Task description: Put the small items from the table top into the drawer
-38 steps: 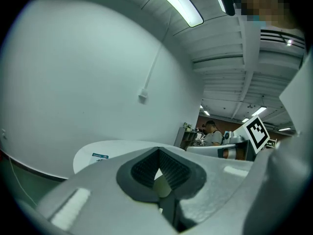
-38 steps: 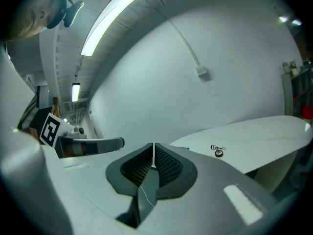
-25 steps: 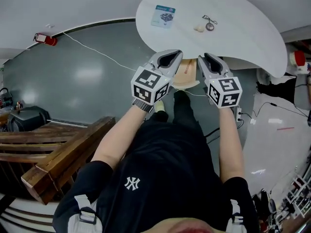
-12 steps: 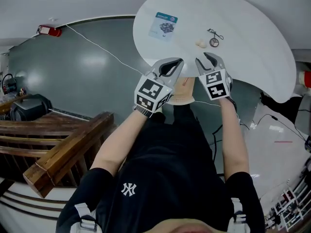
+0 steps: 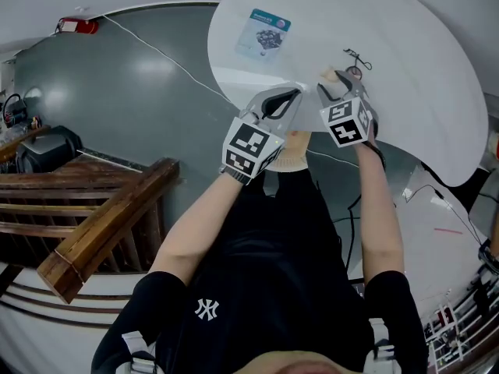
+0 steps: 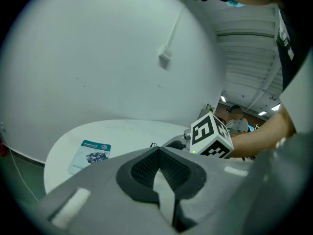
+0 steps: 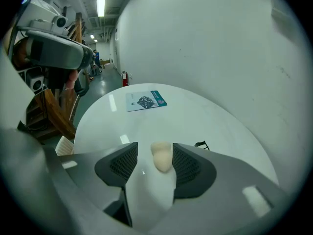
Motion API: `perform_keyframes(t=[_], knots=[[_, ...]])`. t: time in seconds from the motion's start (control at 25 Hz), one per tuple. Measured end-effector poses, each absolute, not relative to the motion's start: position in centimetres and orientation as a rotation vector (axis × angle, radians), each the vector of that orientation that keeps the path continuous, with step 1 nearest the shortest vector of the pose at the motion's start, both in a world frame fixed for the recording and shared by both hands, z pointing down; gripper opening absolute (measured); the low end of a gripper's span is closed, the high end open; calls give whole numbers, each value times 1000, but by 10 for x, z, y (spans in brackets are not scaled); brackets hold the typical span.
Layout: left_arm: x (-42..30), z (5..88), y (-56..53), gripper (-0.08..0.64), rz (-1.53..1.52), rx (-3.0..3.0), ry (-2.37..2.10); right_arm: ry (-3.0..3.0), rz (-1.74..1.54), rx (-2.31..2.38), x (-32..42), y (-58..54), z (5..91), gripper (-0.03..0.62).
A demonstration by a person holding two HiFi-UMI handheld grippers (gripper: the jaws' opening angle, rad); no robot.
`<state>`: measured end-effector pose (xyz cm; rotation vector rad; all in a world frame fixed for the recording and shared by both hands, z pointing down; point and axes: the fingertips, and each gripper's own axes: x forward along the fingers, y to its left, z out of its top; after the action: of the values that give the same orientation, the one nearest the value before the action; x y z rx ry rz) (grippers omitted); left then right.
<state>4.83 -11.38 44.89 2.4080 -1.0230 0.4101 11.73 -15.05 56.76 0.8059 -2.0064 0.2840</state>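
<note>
On the near right part of the white counter (image 7: pixel 205 106) lies a small cream lump (image 7: pixel 161 161), and the right gripper (image 7: pixel 155 150) is tipped down over it so that the lump sits in the gap between its jaws. Those jaws have just been opening and stand wide apart. Neither pad presses the lump yet, though the right one looks very near it, so this reads as lining up for a pick rather than a grip. Just right of the gripper is a dark key ring (image 7: pixel 201 144), near enough that closing squarely on the lump alone matters. At the far left of the counter a blue-and-white printed card (image 7: pixel 145 101) lies flat, well apart from both.

The left gripper (image 6: pixel 157 153) hangs near the counter's near edge, left of the right one, its jaws together with nothing in them (probably just waiting its turn). Under that edge, between the two grippers in the head view, shows a pale wooden piece (image 5: pixel 292 148) that may be the drawer. None of the three items is in it so far.
</note>
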Motion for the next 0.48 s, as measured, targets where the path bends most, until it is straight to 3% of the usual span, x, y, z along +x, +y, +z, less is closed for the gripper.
perform_keyframes(t=[0.32,0.48], knots=[[47,468,-122,0,437,2344,-1042,-1970,301,741,121,-168,598,239],[42,471,-124,0,439,2325,-1056,-1947,298,720,121,-168,604,197]])
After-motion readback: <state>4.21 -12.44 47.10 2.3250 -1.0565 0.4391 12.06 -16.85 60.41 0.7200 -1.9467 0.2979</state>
